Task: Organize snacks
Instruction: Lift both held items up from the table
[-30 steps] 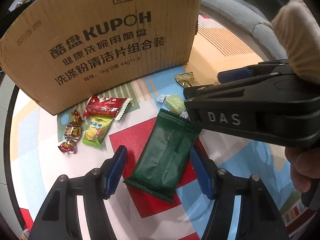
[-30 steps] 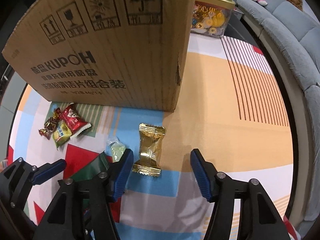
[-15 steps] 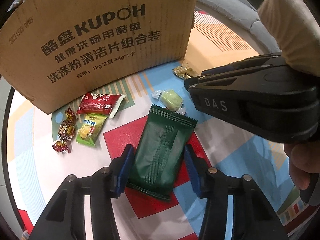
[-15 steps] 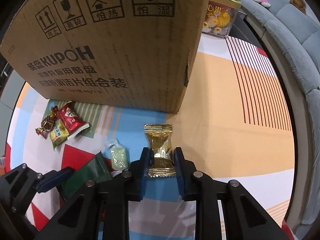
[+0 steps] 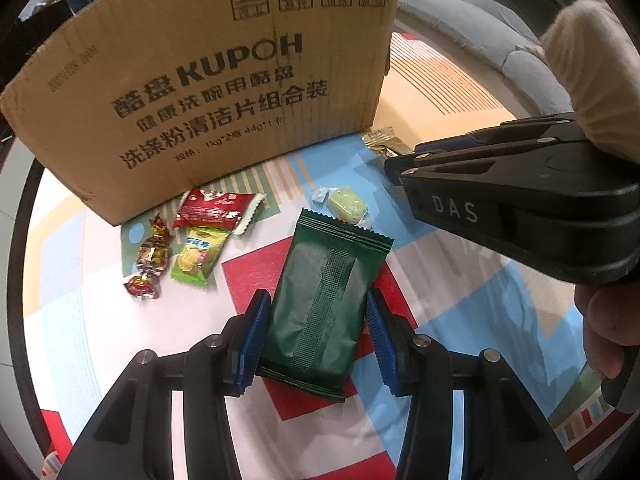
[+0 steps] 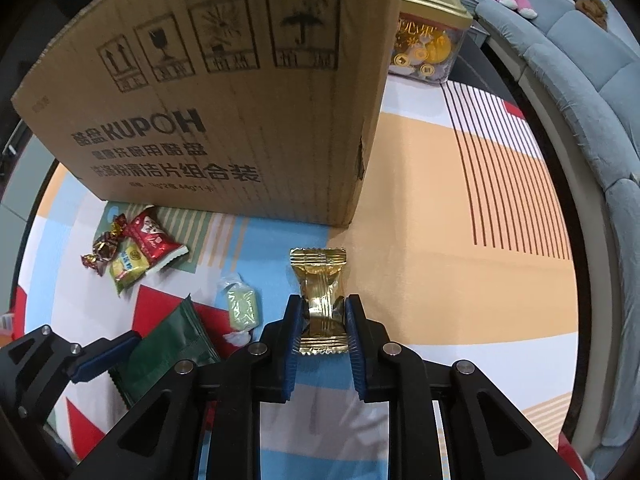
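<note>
Left wrist view: the left tool [image 5: 316, 332] straddles a dark green snack packet [image 5: 324, 304] lying flat on the colourful patterned table [image 5: 80, 320], its blue pads [image 5: 256, 332] touching the packet's long sides. The right tool [image 6: 322, 332] pinches a gold-wrapped candy [image 6: 320, 300] at its waist, the wrapper creased between the pads; its jaws are closing, and the candy lies on the table just in front of the corner of a large cardboard box [image 6: 224, 120]. Between the two snacks lies a pale green candy in clear wrap [image 5: 348, 210]. Near the box's foot, to the left, sit a red packet [image 5: 212, 214], a yellow-green packet [image 5: 196, 256] and a twisted red-and-gold sweet [image 5: 150, 258], clustered together. A grey sofa [image 6: 592, 64] curves behind.
</note>
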Demonstrator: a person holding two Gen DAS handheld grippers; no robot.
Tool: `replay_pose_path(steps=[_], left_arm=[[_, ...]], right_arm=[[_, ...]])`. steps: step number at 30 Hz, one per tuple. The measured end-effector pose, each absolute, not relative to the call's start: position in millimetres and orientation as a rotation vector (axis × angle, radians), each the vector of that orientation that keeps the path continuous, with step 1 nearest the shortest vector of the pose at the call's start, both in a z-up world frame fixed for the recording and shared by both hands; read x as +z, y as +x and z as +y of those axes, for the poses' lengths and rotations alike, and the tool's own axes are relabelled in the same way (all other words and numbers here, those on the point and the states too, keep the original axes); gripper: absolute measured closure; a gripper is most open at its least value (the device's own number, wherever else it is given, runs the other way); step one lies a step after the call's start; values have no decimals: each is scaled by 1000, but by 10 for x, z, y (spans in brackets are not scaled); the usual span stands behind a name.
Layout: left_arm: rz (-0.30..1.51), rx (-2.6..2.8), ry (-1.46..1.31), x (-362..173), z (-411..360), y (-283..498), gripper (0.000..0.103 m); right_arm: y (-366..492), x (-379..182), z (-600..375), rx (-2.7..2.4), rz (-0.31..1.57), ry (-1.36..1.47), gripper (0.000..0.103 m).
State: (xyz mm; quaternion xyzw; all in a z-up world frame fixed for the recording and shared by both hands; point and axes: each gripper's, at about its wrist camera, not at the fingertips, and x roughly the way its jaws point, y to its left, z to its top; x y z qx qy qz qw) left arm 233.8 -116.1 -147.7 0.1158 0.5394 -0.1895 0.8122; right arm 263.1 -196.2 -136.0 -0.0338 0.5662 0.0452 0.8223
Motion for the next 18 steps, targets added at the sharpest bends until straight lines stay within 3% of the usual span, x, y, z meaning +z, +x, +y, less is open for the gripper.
replay_pose_path(steps=[18], left_arm=[[1086,-350,219,-989,-796,1923,55]], right_arm=[[2284,-882,-1964,99,1122,-78,80]])
